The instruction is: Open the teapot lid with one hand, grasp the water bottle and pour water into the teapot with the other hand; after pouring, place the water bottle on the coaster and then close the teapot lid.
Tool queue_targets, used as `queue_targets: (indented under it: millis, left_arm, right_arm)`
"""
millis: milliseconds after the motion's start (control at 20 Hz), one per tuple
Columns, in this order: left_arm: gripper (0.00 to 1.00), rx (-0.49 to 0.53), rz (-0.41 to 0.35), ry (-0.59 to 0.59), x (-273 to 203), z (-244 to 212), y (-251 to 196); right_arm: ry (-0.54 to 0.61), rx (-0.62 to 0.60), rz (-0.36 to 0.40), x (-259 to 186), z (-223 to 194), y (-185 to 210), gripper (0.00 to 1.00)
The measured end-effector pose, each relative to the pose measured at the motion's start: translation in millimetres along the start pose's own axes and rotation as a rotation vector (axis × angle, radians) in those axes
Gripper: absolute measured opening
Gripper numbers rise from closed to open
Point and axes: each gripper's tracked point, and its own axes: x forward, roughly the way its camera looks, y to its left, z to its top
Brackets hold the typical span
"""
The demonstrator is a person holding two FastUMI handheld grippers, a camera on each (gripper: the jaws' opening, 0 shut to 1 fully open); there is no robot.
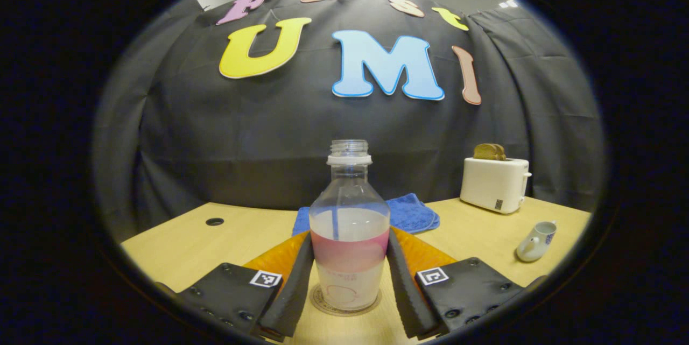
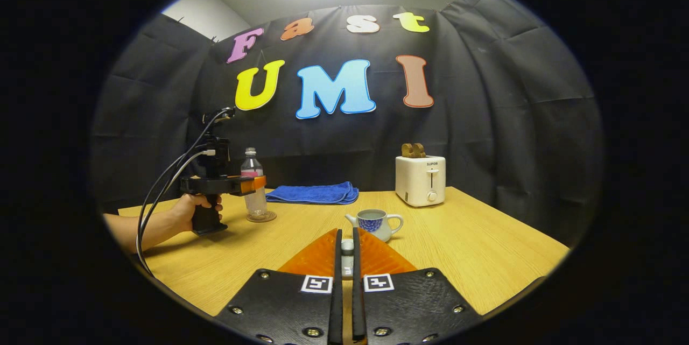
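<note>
Nearest in the right gripper view, the right gripper (image 2: 347,234) is closed to a narrow slit on a small pale piece that I take for the lid (image 2: 347,248), held just above the bench (image 2: 484,248). Just beyond it the teapot (image 2: 377,222) stands with its top uncovered. Farther off at the left, the water bottle (image 1: 350,216) stands upright and capless on the coaster (image 1: 317,302). The left gripper (image 1: 350,237) is spread to the bottle's width, one finger along each side of the label; whether they press I cannot tell. This fits either taking the bottle up to pour or setting it down afterwards. Either way, keep it upright and keep the lid clear of the teapot's mouth.
</note>
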Motion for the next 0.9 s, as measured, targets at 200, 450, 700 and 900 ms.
queue_targets:
  millis: [200, 450, 700, 900]
  left_arm:
    - [0.83, -0.013, 0.035, 0.032, 8, -16, 8]
    - [0.84, 0.010, 0.050, 0.026, 9, -16, 12]
    - [0.98, -0.042, 0.030, -0.012, 3, -3, 8]
    - [0.99, -0.044, 0.038, -0.025, -7, 4, 11]
  right_arm:
    - [-0.003, 0.001, -0.011, -1, 0, -5, 0.07]
    - [0.008, -0.005, -0.010, 0, -3, -5, 0.07]
    - [0.013, -0.011, -0.013, -1, -4, -4, 0.07]
    - [0.010, -0.006, -0.013, -2, -2, -3, 0.07]
